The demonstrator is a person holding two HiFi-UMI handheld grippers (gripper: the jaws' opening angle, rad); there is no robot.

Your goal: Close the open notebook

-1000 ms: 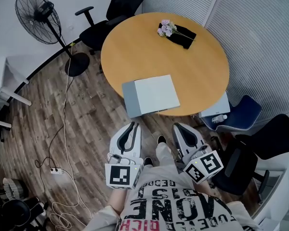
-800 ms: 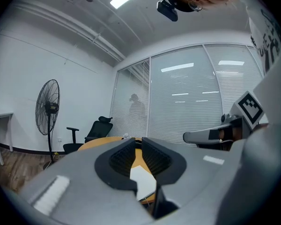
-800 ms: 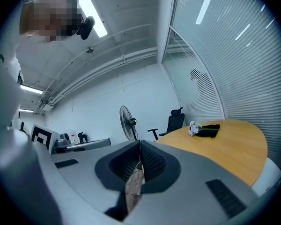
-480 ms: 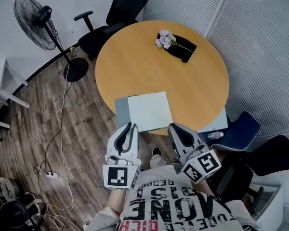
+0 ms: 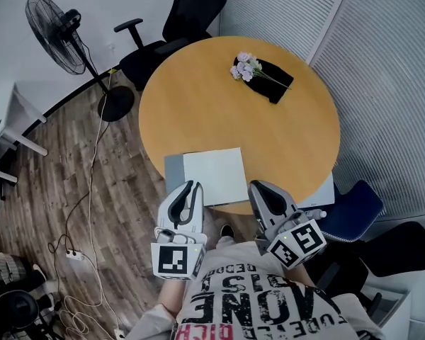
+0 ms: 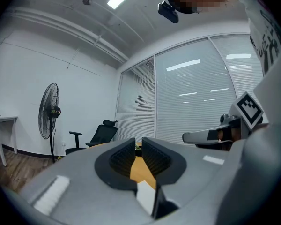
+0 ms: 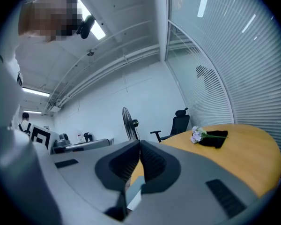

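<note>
Far left, off the table: pedestal fan (image 5: 57,28), upright on the wood floor, with a cable (image 5: 92,163) trailing toward the viewer. Next, left gripper (image 5: 193,187): held level just short of the near edge of the round table (image 5: 198,105), tips by the notebook's near left corner, jaws a narrow gap apart with nothing between them. Notebook (image 5: 214,176): flat at the table's near edge, white page up, grey band along its left side; contact with either gripper cannot be told. Right gripper (image 5: 256,188): by the notebook's near right corner, jaws closed tip to tip, empty. Toward the far right edge: lilac flowers (image 5: 245,65) lying on a black cloth (image 5: 273,78).
</note>
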